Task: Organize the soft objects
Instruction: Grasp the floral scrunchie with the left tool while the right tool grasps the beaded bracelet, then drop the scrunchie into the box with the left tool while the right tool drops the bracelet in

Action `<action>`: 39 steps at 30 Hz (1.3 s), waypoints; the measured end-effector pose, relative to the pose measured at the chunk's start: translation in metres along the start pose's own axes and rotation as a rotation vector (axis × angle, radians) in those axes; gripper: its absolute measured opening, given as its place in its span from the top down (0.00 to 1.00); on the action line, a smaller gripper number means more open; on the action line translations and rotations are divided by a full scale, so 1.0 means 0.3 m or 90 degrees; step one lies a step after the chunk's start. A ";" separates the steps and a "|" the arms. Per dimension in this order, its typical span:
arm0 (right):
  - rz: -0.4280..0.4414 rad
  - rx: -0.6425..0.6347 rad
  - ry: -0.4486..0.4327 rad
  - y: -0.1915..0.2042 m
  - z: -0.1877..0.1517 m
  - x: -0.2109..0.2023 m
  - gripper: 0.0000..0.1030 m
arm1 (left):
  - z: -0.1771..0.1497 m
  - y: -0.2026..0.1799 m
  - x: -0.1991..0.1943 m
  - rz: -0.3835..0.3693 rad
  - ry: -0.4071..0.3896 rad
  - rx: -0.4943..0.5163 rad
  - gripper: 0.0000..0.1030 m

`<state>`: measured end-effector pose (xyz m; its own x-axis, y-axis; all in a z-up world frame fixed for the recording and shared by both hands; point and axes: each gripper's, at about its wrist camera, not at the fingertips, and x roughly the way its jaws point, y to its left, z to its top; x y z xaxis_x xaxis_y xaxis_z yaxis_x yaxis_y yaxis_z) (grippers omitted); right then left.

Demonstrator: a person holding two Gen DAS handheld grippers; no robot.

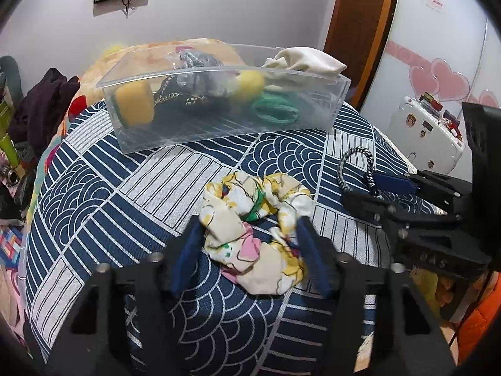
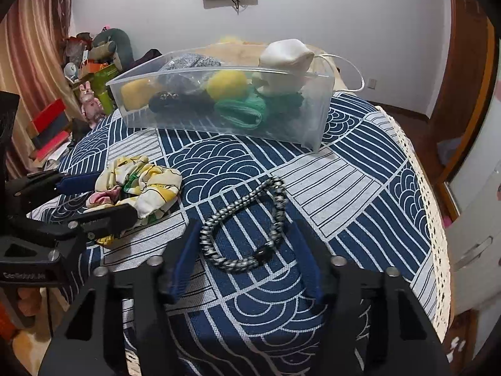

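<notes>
A floral fabric scrunchie (image 1: 256, 228) lies on the blue-and-white patterned cloth (image 1: 94, 188), between the open fingers of my left gripper (image 1: 247, 228); it also shows in the right wrist view (image 2: 137, 185). A braided black-and-white cord loop (image 2: 247, 222) lies between the open fingers of my right gripper (image 2: 247, 232); it also shows in the left wrist view (image 1: 357, 169). A clear plastic bin (image 1: 219, 131) behind holds a yellow sponge (image 1: 134, 103), a yellow ball (image 1: 250, 84), green cord (image 1: 275, 109), dark and grey items and a white cloth (image 1: 307, 59).
The bin also shows in the right wrist view (image 2: 313, 119). A white suitcase (image 1: 426, 131) stands at the right. Dark clothes (image 1: 40, 103) and clutter lie at the left. The cloth's lace edge (image 2: 435, 219) drops off on the right, near a wooden door (image 2: 466, 62).
</notes>
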<state>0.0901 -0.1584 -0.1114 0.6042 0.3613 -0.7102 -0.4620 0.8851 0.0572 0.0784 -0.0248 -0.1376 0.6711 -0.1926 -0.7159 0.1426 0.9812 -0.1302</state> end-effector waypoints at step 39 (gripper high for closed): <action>0.038 -0.022 -0.188 0.038 0.318 -0.089 0.84 | 0.311 0.156 -0.156 0.043 -0.170 -0.047 0.87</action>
<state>0.1304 -0.1300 -0.0248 0.7353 0.4865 -0.4719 -0.5208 0.8511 0.0659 0.1215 0.0290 -0.0461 0.8464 -0.1145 -0.5201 0.0446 0.9884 -0.1450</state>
